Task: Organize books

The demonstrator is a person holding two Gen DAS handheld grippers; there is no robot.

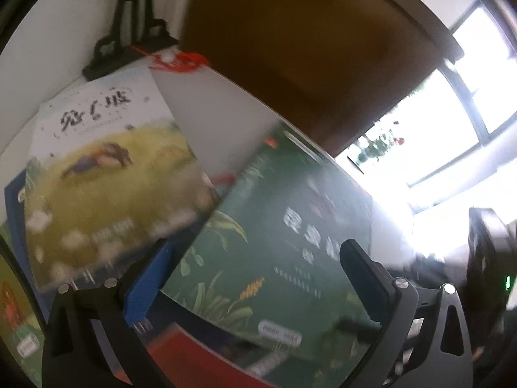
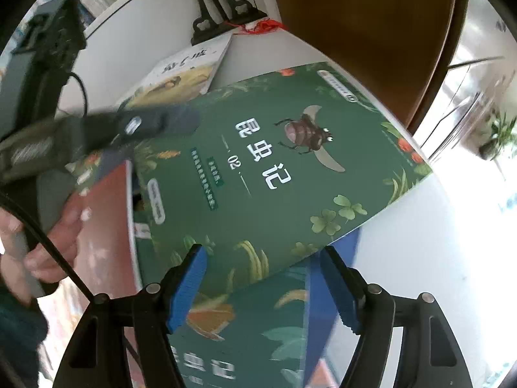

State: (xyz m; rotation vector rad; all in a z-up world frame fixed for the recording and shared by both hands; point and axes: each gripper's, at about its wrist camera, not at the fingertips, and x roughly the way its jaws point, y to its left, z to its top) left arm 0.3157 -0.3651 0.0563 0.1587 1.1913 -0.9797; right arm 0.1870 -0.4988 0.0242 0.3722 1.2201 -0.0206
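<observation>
A green insect book (image 2: 274,168) lies tilted on top of other books on the white table; it also shows in the left wrist view (image 1: 274,242). My left gripper (image 1: 252,274) is open, its jaws astride the book's near part; in the right wrist view the left gripper (image 2: 139,126) reaches over the book's left edge. My right gripper (image 2: 263,278) is open, its jaws either side of the book's lower corner. A yellow-and-white book (image 1: 103,174) lies at the left, also visible in the right wrist view (image 2: 184,71). A second green book (image 2: 245,333) lies underneath.
A red book (image 2: 103,226) lies under the left side of the pile. A black ornate stand (image 2: 219,9) with a red tassel (image 2: 265,27) stands at the back. A brown chair back (image 1: 307,48) rises beyond the table. A bright window (image 1: 452,129) is at the right.
</observation>
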